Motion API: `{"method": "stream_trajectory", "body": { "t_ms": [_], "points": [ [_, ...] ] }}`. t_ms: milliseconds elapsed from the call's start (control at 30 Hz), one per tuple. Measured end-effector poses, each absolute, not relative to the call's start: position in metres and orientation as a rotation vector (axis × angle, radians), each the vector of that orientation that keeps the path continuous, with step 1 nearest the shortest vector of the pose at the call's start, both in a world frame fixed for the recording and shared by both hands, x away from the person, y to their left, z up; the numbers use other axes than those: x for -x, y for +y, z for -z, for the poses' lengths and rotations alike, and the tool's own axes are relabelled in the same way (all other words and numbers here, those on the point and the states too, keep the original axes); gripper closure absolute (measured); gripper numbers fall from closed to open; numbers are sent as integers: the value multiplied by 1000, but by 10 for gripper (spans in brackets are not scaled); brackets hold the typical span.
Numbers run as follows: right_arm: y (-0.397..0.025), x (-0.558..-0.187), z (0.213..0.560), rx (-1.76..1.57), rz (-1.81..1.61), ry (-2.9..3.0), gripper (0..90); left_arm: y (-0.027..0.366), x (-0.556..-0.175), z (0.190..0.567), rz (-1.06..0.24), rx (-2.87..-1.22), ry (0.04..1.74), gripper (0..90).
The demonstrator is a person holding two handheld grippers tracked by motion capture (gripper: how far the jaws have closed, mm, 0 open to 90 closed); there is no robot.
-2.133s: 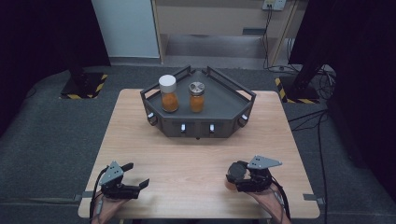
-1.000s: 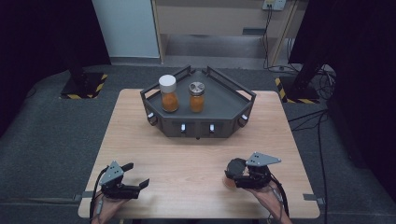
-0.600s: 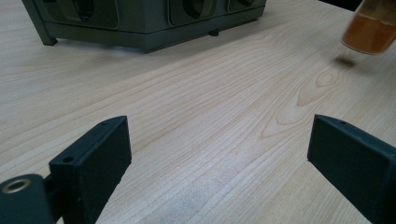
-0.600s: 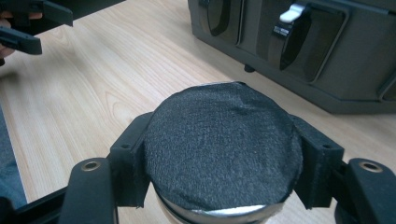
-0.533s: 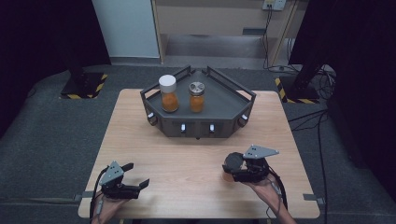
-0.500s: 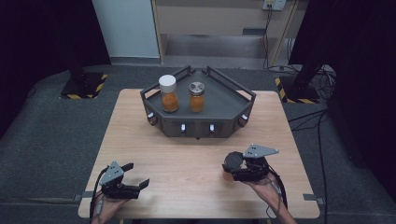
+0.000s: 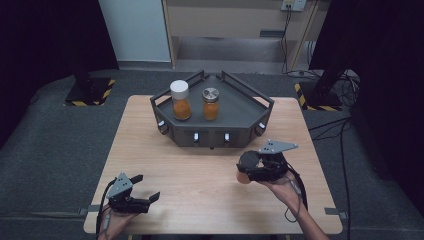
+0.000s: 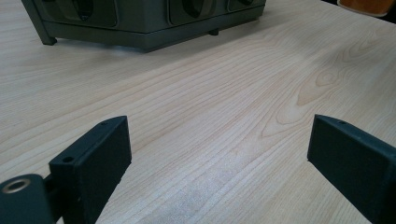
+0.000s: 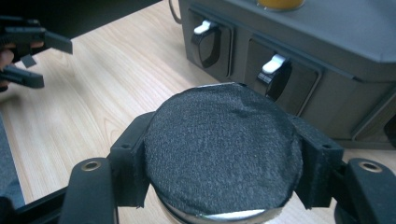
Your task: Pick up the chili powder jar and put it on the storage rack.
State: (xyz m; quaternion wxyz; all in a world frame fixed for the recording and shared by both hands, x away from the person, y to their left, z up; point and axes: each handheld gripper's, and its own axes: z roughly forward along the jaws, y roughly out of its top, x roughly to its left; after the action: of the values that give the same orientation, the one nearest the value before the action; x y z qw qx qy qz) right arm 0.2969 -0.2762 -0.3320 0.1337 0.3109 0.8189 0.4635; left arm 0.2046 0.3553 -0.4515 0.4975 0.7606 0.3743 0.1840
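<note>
The right gripper holds a round jar with a black, rough-textured lid and orange contents. In the right gripper view the lid hides almost all of the jar body; 1 thin strip of metal rim shows under its lower edge. In the high view the gripper body covers most of the jar, leaving the dark lid top and a small patch of orange at the lower left. Whether the jar base touches the light wooden worktop cannot be told.

The jar sits between the 2 jaws of the right gripper, which are closed against opposite sides of the lid. Beyond the jaws stands the dark grey angular tray unit with front switches, near but apart.

The left gripper rests low over the worktop with its 2 jaws spread wide and nothing between them. Its own view cuts off the tray unit at the top edge, and an orange object at the top right corner is too cropped to identify.
</note>
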Motion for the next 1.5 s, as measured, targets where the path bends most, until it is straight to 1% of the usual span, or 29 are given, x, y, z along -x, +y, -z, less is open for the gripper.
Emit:
{"method": "stream_trajectory", "body": {
  "t_ms": [400,733,1500],
  "points": [
    [-265,-315,295,-881,-1313,2355,335,355,-205,451,-445,-1843,905,54],
    [-253,-332,274,-871,-1304,2363,337,355,-205,451,-444,-1844,904,54],
    [-235,-366,251,-919,-1244,2331,341,355,-205,452,-442,-1843,905,54]
  ]
}}
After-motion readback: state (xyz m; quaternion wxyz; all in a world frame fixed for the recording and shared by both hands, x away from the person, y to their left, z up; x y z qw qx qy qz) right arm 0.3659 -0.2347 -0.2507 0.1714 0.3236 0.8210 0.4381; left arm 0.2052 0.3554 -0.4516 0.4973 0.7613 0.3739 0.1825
